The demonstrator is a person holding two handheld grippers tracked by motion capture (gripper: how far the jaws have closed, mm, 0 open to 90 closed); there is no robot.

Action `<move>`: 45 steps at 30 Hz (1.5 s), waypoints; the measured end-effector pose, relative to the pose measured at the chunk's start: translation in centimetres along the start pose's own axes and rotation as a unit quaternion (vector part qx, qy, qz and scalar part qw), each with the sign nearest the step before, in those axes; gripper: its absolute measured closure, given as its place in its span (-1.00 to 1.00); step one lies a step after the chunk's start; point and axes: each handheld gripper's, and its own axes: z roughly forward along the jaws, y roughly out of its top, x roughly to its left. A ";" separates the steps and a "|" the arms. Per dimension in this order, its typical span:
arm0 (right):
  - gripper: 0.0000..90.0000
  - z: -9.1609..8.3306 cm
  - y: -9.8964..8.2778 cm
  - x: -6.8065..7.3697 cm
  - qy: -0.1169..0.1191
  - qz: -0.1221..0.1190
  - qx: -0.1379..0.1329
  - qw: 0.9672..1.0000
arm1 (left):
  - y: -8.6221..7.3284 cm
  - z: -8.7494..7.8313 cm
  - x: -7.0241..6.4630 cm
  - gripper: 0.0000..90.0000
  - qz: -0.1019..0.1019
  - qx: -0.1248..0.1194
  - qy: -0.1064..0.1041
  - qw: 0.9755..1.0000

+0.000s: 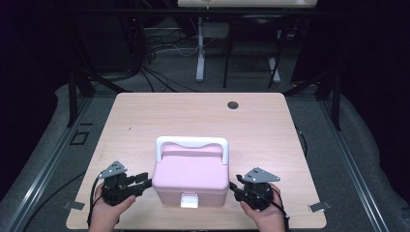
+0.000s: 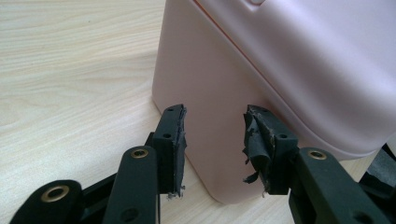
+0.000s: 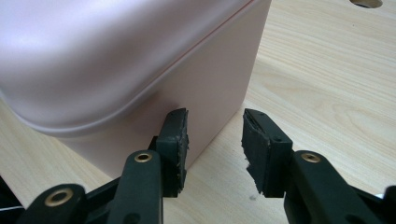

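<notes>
Your left gripper (image 1: 143,181) had its jaws released, nothing pinched between them — in the left gripper view the worn pads (image 2: 176,140) stood apart just short of the pink box's (image 1: 190,178) side wall, aimed at its lower corner. Your right gripper (image 1: 233,186) matched it: jaws released, pads (image 3: 176,140) clear of the wall, the near one almost against the box's corner. The box sat between the two grippers, near the front edge of the surface (image 1: 145,116) and roughly midway between its side edges, lid down, white latch (image 1: 189,200) facing you, white handle (image 1: 191,143) folded toward the far edge. Its long axis ran left to right, so each short end faced one gripper — both about equally near. Any next grasp, I judged, turned on closing inward from both ends.
</notes>
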 end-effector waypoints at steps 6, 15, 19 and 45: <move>0.31 -0.8 1.1 -0.4 0.010 0.009 -0.005 1.000 | 0.9 -0.3 0.2 0.24 0.003 0.002 0.001 1.000; 0.25 -1.6 2.7 -1.0 0.019 0.017 -0.002 1.000 | 3.0 -1.4 0.2 0.12 0.008 -0.012 -0.013 1.000; 0.21 -2.1 3.5 -1.1 0.027 0.020 -0.005 0.999 | 3.8 -1.7 0.1 0.09 0.014 -0.010 -0.015 1.000; 0.11 -1.2 7.2 -1.4 0.060 0.031 -0.025 0.997 | 7.5 0.3 -1.1 -0.05 0.038 -0.008 -0.037 0.999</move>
